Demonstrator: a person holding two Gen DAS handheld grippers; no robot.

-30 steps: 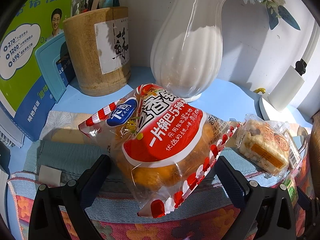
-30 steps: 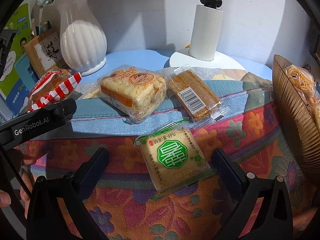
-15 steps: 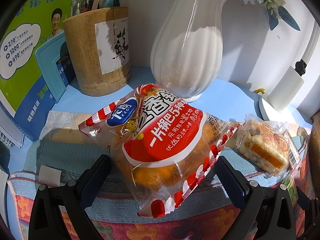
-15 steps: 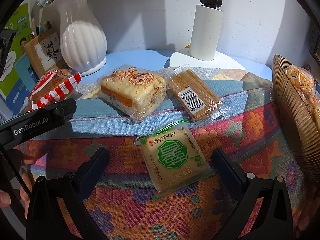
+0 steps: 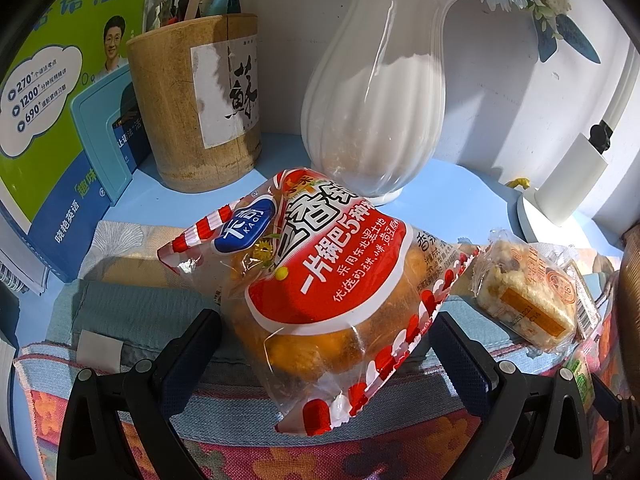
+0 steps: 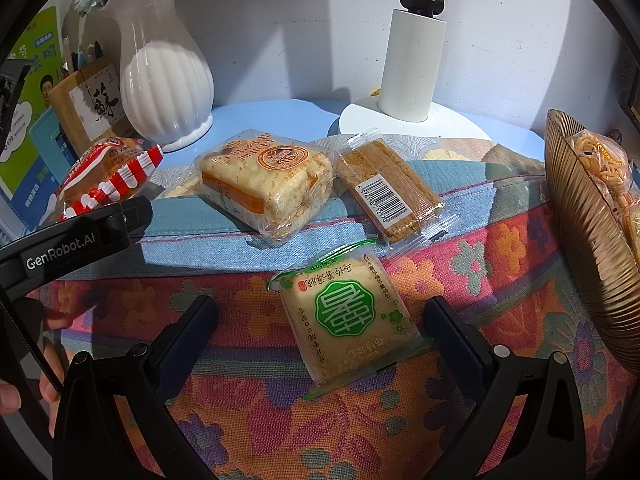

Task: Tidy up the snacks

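Note:
A red-and-white packet of golden rice crust [image 5: 320, 292] lies on the cloth between the fingers of my open left gripper [image 5: 324, 340], which touches nothing; it also shows in the right wrist view [image 6: 106, 174]. A green-labelled square cake [image 6: 346, 316] lies between the fingers of my open right gripper [image 6: 320, 332]. Beyond it lie an orange-labelled rice cake [image 6: 266, 182], also in the left wrist view [image 5: 528, 300], and a brown wafer pack with a barcode [image 6: 390, 188]. A ribbed brown bowl [image 6: 588, 224] at the right holds wrapped snacks [image 6: 600, 160].
A floral cloth [image 6: 280, 420] covers the blue table [image 5: 460, 204]. A white vase [image 5: 372, 100], a wooden pen holder [image 5: 196, 100] and books [image 5: 48, 92] stand at the back left. A white lamp base [image 6: 408, 92] stands at the back.

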